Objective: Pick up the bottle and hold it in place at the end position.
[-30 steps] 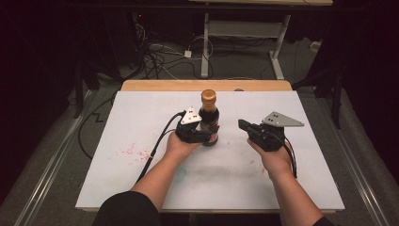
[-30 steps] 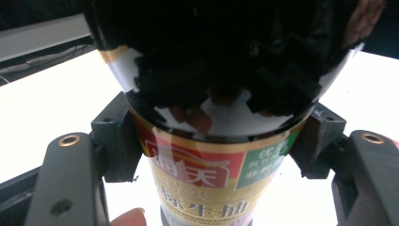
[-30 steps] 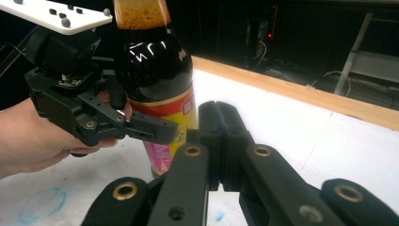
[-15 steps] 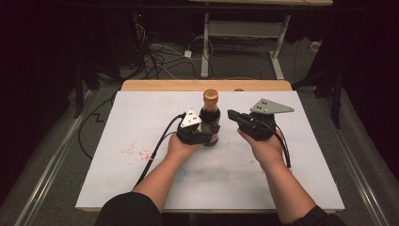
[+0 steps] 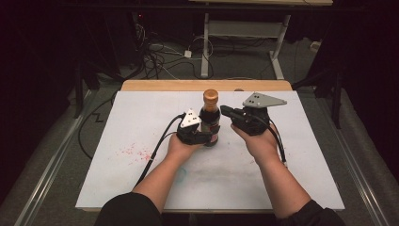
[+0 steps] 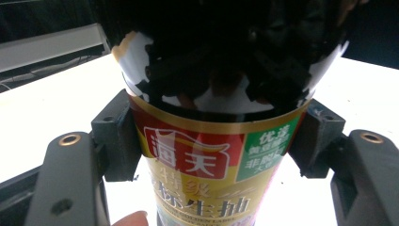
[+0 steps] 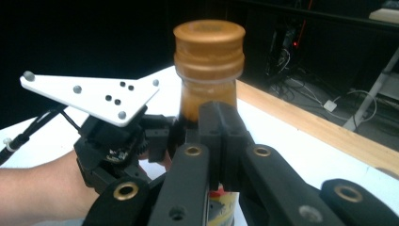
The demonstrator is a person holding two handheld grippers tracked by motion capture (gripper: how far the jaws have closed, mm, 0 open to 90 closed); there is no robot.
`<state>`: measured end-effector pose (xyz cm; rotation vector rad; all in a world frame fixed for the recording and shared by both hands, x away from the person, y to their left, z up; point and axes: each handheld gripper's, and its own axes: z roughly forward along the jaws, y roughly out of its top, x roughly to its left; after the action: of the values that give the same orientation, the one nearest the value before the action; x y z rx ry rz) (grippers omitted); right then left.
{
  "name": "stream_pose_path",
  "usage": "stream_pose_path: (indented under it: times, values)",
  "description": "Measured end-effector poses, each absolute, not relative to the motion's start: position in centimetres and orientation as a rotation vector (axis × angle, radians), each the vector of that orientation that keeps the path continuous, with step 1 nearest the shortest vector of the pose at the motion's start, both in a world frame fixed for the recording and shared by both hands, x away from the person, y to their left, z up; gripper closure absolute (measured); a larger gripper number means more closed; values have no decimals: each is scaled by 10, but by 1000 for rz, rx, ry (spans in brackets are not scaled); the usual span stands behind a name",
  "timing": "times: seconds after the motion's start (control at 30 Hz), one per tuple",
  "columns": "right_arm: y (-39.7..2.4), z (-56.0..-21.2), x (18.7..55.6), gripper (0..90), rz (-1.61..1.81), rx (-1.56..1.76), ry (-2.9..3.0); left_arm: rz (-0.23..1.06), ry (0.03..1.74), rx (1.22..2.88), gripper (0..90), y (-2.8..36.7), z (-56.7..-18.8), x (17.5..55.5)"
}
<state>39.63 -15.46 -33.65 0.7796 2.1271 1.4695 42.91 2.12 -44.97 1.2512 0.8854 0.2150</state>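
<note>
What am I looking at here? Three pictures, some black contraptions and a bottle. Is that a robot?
No robot: a person holds a hand-held clamp in each hand. One picture looks down from above the white table; the other two come from cameras riding on each tool. The left tool clamps a dark soy sauce bottle, standing upright, around its label. The right tool, jaws shut and holding nothing, sits beside the bottle's neck, below its orange cap. Faint red stains mark the table.

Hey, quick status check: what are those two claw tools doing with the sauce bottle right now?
Left gripper clamped on dark glass soy sauce bottle, upright on white table. Right gripper shut, empty, beside the bottle's neck, below its orange-brown cap. Nothing in the way.
</note>
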Motion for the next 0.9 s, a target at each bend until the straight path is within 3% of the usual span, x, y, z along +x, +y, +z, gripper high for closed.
stream_pose_path:
  times: [0.37,0.4,0.43,0.7,0.73,0.77,0.9]
  values:
    - [-146,-319,400,900,1458,757,2130,218,886,1243,291,21,-450,429]
    - [-145,-318,401,900,1463,756,2126,235,851,1322,290,26,-452,429]
    - [-145,-317,401,900,1460,758,2128,220,885,1248,290,21,-450,429]
    - [-142,-314,403,900,1428,770,2142,224,886,1251,291,21,-450,428]
    - [-143,-314,404,900,1425,770,2142,241,851,1324,291,25,-452,428]
    - [-143,-314,404,900,1430,775,2141,226,884,1254,291,21,-450,428]
    - [-143,-314,406,900,1426,773,2147,223,888,1245,291,20,-450,428]
